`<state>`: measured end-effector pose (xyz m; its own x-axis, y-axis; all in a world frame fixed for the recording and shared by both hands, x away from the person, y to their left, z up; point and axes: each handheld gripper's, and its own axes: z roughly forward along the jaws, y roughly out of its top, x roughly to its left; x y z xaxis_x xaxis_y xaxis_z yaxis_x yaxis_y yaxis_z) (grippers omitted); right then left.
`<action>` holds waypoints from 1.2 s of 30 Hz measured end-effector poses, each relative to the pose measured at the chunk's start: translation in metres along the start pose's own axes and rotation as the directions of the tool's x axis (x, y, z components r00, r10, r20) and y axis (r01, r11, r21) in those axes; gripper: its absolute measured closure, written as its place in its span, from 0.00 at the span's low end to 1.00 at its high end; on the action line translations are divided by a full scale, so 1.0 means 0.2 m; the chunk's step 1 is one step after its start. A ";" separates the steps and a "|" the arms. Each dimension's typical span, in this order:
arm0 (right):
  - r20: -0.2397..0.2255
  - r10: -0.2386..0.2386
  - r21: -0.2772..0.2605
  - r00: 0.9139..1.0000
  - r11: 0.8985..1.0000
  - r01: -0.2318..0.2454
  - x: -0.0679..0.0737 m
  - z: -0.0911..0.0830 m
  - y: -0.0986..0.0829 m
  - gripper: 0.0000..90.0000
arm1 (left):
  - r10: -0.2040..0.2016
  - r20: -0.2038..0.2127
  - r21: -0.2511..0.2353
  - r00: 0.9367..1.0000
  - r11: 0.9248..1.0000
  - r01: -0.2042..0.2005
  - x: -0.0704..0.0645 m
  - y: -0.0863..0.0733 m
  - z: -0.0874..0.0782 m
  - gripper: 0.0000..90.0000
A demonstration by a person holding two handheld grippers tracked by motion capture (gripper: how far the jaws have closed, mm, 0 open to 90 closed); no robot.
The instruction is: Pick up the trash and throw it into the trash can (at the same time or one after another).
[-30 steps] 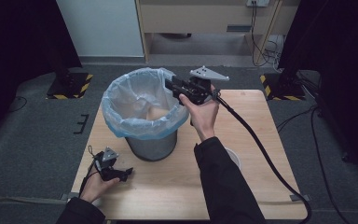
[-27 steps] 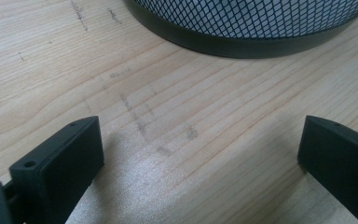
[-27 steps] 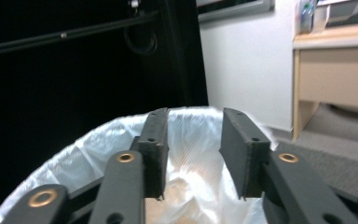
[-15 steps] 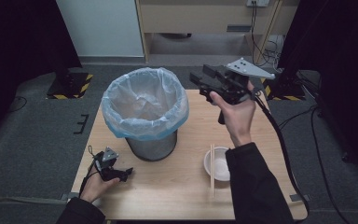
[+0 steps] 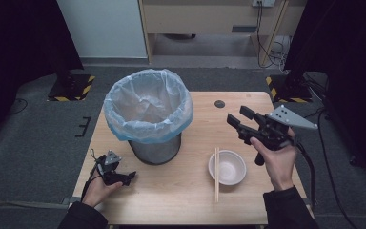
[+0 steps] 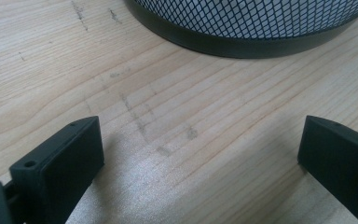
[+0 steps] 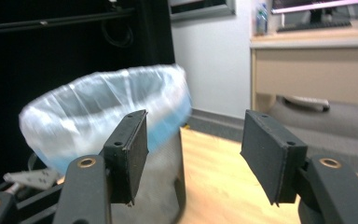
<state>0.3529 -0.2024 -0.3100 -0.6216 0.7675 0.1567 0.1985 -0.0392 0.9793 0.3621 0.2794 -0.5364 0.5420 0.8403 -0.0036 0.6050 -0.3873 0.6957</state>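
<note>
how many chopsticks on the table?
1 visible: a chopstick lying on the table, touching the left side of the white bowl. A second could lie tight against it; the high view is too coarse to tell.

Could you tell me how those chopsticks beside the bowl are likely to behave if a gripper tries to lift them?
The chopsticks look thin and stiff and lie flat on the table, so jaws may struggle to get under them. Being slim, they are probably light and could slip or pivot. They lie against the white bowl, so a nudge might roll them.
</note>
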 end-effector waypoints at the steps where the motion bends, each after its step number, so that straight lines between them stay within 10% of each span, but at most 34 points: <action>1: 0.009 0.012 0.006 1.000 1.000 -0.012 -0.02 -0.02 -0.05 0.45 | 0.000 0.000 0.000 1.000 1.000 0.000 0.00 0.00 0.00 0.00; 14: 0.082 0.034 0.188 0.996 0.981 -0.049 -0.07 0.02 -0.44 0.49 | -0.001 0.000 0.000 1.000 1.000 0.001 0.00 0.00 0.00 0.00; 36: 0.140 0.047 0.497 0.989 0.860 -0.111 -0.03 0.23 -0.84 0.62 | -0.001 0.001 0.000 1.000 1.000 0.001 0.00 0.00 0.00 0.00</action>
<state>0.3585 -0.1721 -0.4806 -0.4996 0.8467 0.1833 0.6169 0.1992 0.7614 0.3619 0.2791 -0.5364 0.5420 0.8404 -0.0044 0.6053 -0.3867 0.6958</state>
